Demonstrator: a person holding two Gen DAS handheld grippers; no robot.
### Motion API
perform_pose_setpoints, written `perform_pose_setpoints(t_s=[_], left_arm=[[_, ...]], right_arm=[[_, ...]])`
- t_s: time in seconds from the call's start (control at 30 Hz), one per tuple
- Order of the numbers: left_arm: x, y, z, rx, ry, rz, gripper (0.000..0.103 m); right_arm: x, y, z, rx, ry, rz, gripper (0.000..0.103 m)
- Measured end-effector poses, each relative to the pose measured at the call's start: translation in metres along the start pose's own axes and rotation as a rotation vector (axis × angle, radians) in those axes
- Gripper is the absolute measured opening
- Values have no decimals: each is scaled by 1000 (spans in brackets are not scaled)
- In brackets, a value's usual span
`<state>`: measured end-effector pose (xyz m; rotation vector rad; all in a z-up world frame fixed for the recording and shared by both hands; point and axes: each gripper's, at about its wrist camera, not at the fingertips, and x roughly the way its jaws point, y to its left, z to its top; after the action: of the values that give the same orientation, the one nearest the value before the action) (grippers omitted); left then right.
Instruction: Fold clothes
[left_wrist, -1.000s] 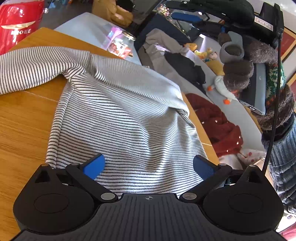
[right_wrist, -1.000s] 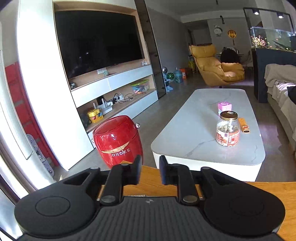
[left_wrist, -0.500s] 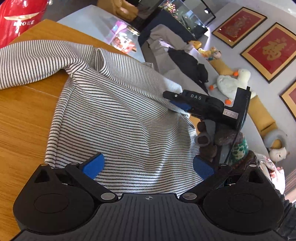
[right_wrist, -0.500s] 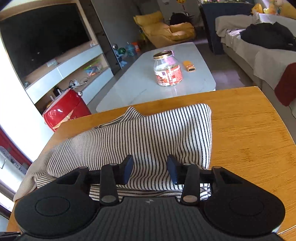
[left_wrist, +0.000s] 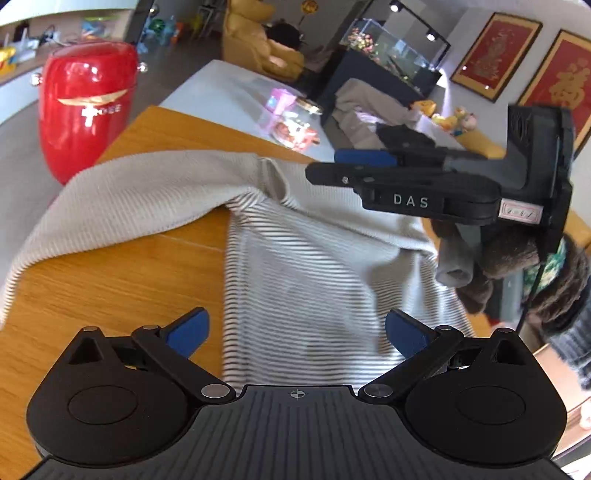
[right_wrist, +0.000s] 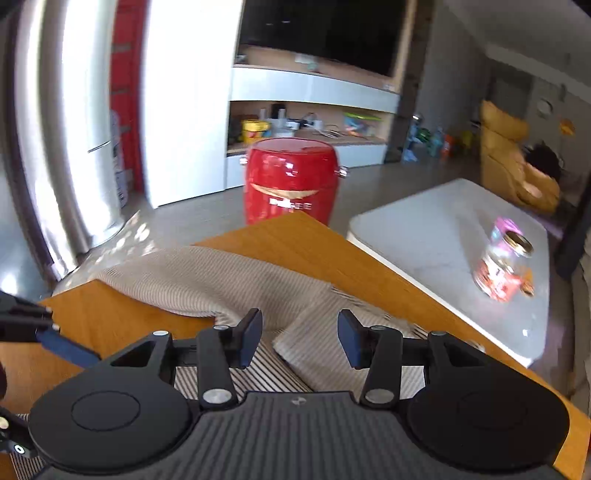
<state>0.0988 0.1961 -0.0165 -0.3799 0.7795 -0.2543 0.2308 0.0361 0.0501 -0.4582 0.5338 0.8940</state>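
Partly folded: striped grey-white knit garment on orange wooden table, sleeve trailing toward 9 o'clock.
Both released: left gripper and right gripper gaping, grasping nothing; sleeve and body folds apparently remaining.

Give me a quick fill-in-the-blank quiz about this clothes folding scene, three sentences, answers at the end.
1. The striped shirt lies on a ____ table.
2. The left gripper has its jaws ____ over the shirt.
3. The glossy barrel-shaped stool beyond the table is ____ in colour.

Missing words: wooden; open; red
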Motion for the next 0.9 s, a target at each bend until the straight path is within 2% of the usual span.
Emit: perform_pose_setpoints(t_s=[0.07, 0.13, 0.23, 0.37, 0.4, 0.43, 0.47, 0.5, 0.57, 0.73, 0.87, 0.9], left_arm=[[0, 3, -6, 32, 38, 30, 103], [-1, 4, -13, 44, 51, -8, 103], [-3, -4, -19, 80, 59, -55, 103], [-1, -6, -20, 81, 57, -62, 103], [0, -6, -21, 80, 56, -61, 103], [1, -6, -20, 76, 54, -63, 103], [2, -6, -20, 72, 53, -64, 103], [2, -7, -20, 69, 52, -65, 103], [3, -7, -19, 62, 49, -67, 103], [6, -10, -20, 50, 43, -75, 103], [9, -12, -19, 45, 44, -85, 103], [10, -12, -19, 45, 43, -88, 103]], right_arm=[[16, 26, 13, -105, 9, 101, 45], [31, 54, 21, -218, 28, 182, 45], [53, 91, 23, -352, 46, 193, 45], [83, 106, 17, -373, 109, 156, 44], [86, 106, 15, -359, 103, 150, 39], [86, 104, 14, -345, 97, 143, 22], [85, 102, 13, -336, 95, 113, 12], [81, 100, 12, -325, 76, 84, 8], [65, 83, 18, -245, 8, 49, 6], [3, 3, 28, 143, -154, -41, 6], [-30, -57, -5, 399, -168, -103, 6], [-34, -69, -18, 456, -149, -117, 6]])
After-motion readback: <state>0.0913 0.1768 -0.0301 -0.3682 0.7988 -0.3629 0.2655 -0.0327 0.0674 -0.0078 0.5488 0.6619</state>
